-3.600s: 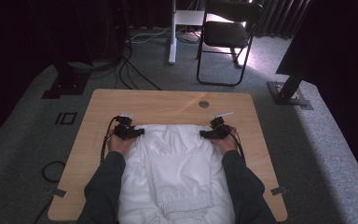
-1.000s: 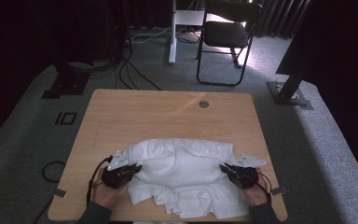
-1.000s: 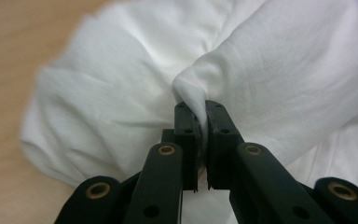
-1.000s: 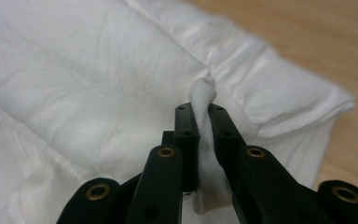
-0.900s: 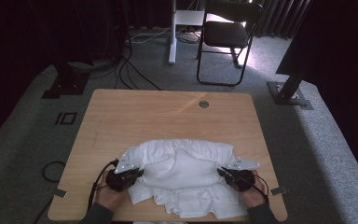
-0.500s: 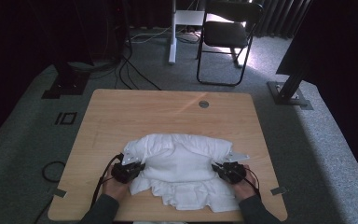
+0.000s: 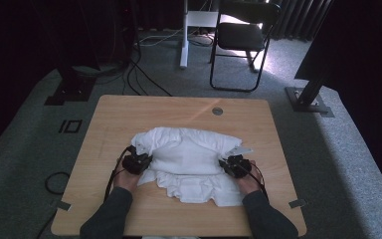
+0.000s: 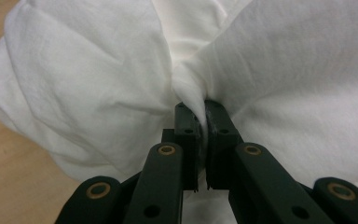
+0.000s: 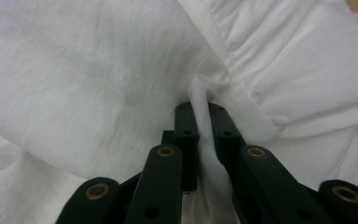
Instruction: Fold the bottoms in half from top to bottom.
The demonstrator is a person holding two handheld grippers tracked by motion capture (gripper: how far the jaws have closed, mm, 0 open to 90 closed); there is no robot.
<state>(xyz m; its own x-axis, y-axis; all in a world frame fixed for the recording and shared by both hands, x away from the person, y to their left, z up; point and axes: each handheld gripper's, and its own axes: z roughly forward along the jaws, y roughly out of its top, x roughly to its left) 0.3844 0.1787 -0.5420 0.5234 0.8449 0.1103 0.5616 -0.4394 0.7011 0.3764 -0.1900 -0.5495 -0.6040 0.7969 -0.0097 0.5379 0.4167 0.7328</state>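
While the wooden table (image 7: 129, 112) takes up most of the high view, your white garment (image 7: 186, 157) lies bunched across its middle and near half, its top part doubled over and a ruffled hem spilling toward you. Far half of the table bare wood. Your forearms in dark sleeves (image 7: 107, 216) enter from the near edge. Left gripper (image 7: 137, 162) sits at the garment's left edge, right gripper (image 7: 235, 166) at its right edge. Left gripper view: jaws pressed together on a gathered pinch of cloth (image 8: 186, 88). Right gripper view: jaws likewise clamped on a fold beside a stitched seam (image 9: 242, 70).
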